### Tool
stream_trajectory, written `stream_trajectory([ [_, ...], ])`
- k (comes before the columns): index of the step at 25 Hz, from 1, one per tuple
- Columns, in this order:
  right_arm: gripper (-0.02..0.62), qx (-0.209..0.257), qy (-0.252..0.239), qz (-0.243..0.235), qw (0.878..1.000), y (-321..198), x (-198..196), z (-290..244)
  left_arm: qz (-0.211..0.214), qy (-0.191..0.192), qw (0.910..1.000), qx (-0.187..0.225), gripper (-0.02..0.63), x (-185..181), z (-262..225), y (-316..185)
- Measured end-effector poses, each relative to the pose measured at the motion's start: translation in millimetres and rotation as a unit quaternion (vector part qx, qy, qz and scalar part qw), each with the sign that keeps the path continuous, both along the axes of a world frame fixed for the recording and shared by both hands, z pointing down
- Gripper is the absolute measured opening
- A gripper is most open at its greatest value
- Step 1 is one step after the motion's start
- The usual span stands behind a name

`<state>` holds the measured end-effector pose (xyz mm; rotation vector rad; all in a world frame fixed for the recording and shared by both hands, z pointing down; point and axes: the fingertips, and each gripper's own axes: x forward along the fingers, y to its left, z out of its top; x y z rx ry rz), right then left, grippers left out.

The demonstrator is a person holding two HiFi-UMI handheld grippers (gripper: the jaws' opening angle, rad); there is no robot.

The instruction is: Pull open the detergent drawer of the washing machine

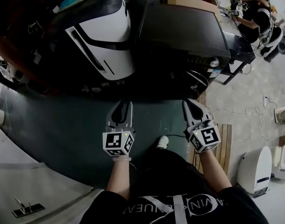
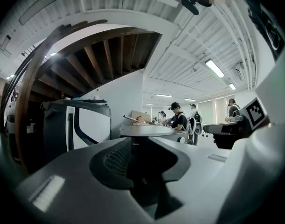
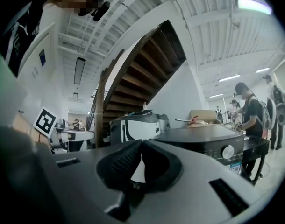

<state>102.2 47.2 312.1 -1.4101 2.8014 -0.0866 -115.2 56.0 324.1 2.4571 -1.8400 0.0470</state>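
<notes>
Head view: dark grey box-shaped washing machine (image 1: 180,29) at 1 o'clock, panel lettering unreadable, detergent drawer not made out; left gripper view: left gripper (image 2: 140,138) spread, empty; right gripper view: right gripper (image 3: 142,141) tips pressed together on nothing, silver dial (image 3: 228,151) at 3 o'clock.
</notes>
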Motion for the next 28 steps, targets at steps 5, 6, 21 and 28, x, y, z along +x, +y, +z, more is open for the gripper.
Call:
stream_trajectory([
  [5, 0.012, -0.012, 0.002, -0.001, 1.000, -41, -5, 10, -0.002, -0.001, 0.9999, -0.013, 0.101, -3, 9, -42],
  [6, 0.012, -0.014, 0.003, -0.001, 1.000, -49, -6, 11, -0.001, -0.001, 0.9999, -0.015, 0.101, -2, 10, -50],
  [21, 0.012, -0.041, 0.013, -0.004, 0.999, -144, -16, 52, 0.012, -0.013, 0.9989, -0.043, 0.101, 8, 48, -150],
  [28, 0.012, -0.048, 0.009, -0.017, 0.999, -169, -36, 77, 0.025, -0.007, 0.9980, -0.058, 0.101, 14, 75, -178],
])
